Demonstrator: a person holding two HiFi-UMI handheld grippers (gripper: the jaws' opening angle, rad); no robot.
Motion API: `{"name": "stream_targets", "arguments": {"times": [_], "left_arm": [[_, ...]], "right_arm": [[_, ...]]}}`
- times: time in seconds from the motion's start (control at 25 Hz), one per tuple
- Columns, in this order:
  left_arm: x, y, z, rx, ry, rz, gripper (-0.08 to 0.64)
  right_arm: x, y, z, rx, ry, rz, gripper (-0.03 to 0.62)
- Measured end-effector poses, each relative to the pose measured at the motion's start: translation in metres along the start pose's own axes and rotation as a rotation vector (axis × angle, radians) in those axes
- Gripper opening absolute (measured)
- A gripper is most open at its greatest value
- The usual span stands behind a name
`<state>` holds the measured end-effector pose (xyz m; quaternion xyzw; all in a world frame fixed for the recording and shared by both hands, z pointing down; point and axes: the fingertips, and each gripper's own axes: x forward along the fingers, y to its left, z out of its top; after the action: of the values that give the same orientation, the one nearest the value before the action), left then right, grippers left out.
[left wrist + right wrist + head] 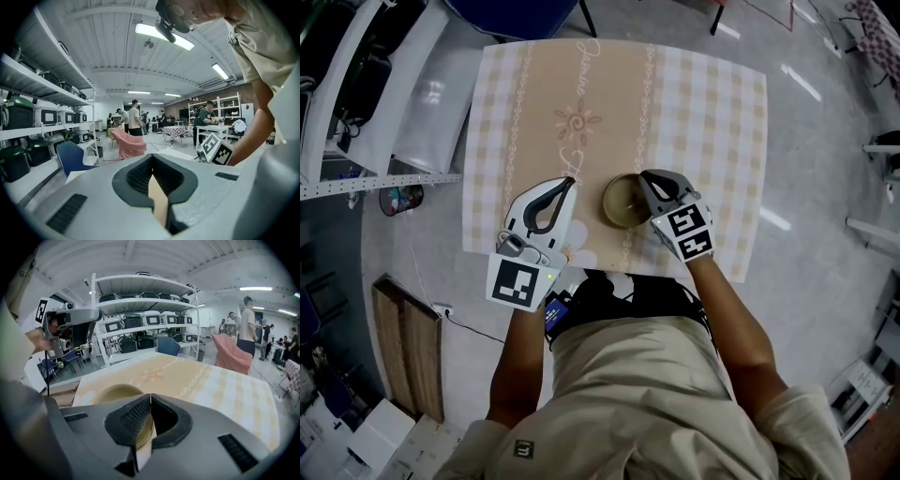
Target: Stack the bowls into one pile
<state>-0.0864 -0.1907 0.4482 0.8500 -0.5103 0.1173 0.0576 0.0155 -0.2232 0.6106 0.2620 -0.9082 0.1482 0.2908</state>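
An olive-tan bowl [623,202] [115,394] sits near the front edge of the table with the beige checked cloth [712,112] [211,385]. I cannot tell whether more bowls are nested inside it. My right gripper [645,175] [150,395] hangs over the bowl's right rim, jaws closed tip to tip, and the rim shows below and behind them. My left gripper [571,181] [153,164] is to the left of the bowl and apart from it, shut with nothing held. Its camera looks out across the room rather than at the table.
A blue chair [516,14] [168,345] stands at the table's far edge. Metal shelving with appliances [140,319] lines the left side. The person's body fills the table's near side. People and a pink armchair [129,143] are far off in the room.
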Motion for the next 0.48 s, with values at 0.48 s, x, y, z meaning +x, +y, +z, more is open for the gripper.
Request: {"name": "stream_targets", "arguments": {"times": [0.48], "left_arm": [[-0.017,0.004,0.002,0.008,0.005,0.005,0.008]], "right_arm": [[0.021,0.015,0.000,-0.025,0.035,0.011,0.008]]}}
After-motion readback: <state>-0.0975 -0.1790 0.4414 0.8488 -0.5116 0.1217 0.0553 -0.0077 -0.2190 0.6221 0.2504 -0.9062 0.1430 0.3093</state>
